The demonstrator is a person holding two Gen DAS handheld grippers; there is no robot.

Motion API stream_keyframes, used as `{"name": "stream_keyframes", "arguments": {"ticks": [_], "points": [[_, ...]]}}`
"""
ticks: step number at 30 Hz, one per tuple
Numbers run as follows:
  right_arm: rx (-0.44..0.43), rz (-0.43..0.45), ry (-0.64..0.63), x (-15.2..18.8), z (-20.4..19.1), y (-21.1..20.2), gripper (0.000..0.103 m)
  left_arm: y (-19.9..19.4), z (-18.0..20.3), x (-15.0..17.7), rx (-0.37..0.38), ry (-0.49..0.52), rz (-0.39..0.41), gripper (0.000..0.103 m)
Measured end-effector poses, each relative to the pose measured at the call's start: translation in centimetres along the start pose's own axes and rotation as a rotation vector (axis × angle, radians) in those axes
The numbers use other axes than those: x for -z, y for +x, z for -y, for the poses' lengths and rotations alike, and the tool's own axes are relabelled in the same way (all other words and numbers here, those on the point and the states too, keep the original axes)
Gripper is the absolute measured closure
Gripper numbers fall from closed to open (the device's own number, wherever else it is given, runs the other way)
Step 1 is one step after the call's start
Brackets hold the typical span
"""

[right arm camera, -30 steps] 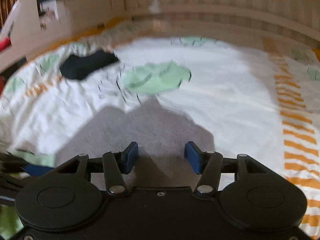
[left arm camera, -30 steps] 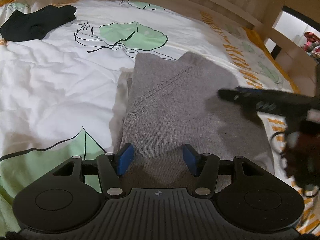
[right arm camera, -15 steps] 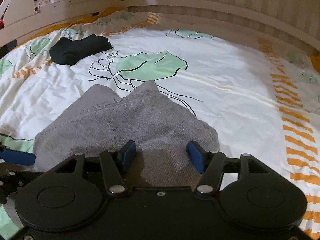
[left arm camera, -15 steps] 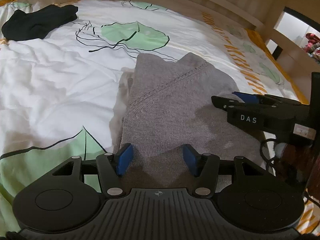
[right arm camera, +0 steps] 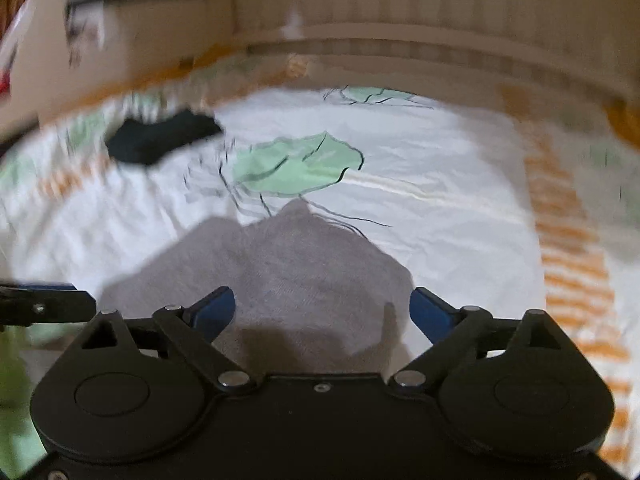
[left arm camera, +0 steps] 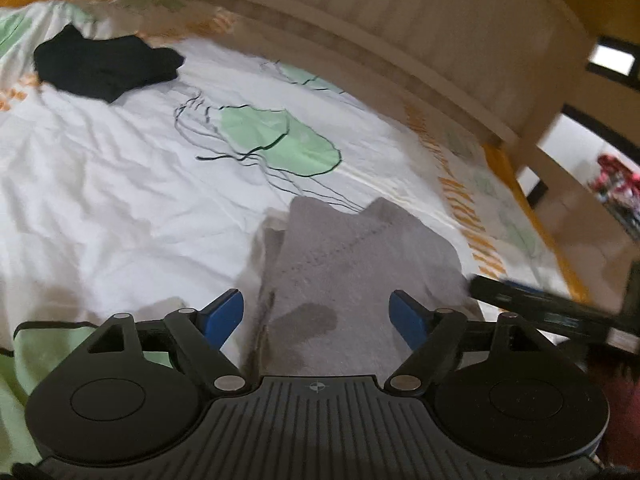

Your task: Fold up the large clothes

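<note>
A bed with a white quilt [left arm camera: 100, 208] printed with green leaf shapes and orange stripes, seen from two hand-held grippers. Far left, near the head of the bed: a black garment [left arm camera: 106, 66], bunched, well apart from everything else. Left of centre: the left gripper [left arm camera: 318, 314], its blue pads spread apart; its jaws have just been opening, and nothing is pinched between them, though the near edge of the folded cloth lies below the gap. Centre: a grey sweater [left arm camera: 360, 248], folded into a compact stack, resting flat on the quilt just below a green leaf print. Right: the right gripper [right arm camera: 322, 308], pads likewise wide apart after just opening, hovering over the sweater's near right corner without pressing it. Both views are motion-blurred.
</note>
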State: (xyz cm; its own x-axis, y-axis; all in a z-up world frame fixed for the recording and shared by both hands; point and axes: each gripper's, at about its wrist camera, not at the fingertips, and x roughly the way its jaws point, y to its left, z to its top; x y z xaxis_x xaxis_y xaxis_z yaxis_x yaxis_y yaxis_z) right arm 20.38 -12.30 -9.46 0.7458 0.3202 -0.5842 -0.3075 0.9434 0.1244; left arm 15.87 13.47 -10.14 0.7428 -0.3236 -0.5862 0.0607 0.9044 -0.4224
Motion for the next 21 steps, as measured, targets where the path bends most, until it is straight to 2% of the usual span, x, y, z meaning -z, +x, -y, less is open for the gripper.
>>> {"name": "stream_keyframes", "arguments": {"ticks": [3, 6, 9, 14, 18, 21], "points": [[-0.093, -0.014, 0.171, 0.4, 3.6, -1.5, 0.001, 0.9, 0.2, -0.5, -0.008, -0.002, -0.064, 0.024], [-0.191, -0.052, 0.332, 1.3, 6.8, -1.8, 0.001, 2.1, 0.5, -0.3, -0.018, 0.027, -0.131, 0.024], [-0.273, -0.078, 0.453, 2.5, 9.0, -1.3, 0.001, 3.0, -0.1, 0.3, -0.015, 0.003, -0.183, 0.024], [-0.38, -0.136, 0.505, 4.1, 9.5, 1.0, 0.001, 3.8, -1.2, 0.4, -0.005, -0.033, -0.272, 0.024], [-0.458, -0.168, 0.57, 5.2, 9.7, 3.6, 0.0, 5.1, -1.8, 0.2, 0.018, -0.037, -0.342, 0.014], [-0.53, -0.154, 0.591, 5.4, 9.9, 4.9, 0.0, 6.0, -2.3, 0.1, 0.048, -0.055, -0.371, 0.008]]}}
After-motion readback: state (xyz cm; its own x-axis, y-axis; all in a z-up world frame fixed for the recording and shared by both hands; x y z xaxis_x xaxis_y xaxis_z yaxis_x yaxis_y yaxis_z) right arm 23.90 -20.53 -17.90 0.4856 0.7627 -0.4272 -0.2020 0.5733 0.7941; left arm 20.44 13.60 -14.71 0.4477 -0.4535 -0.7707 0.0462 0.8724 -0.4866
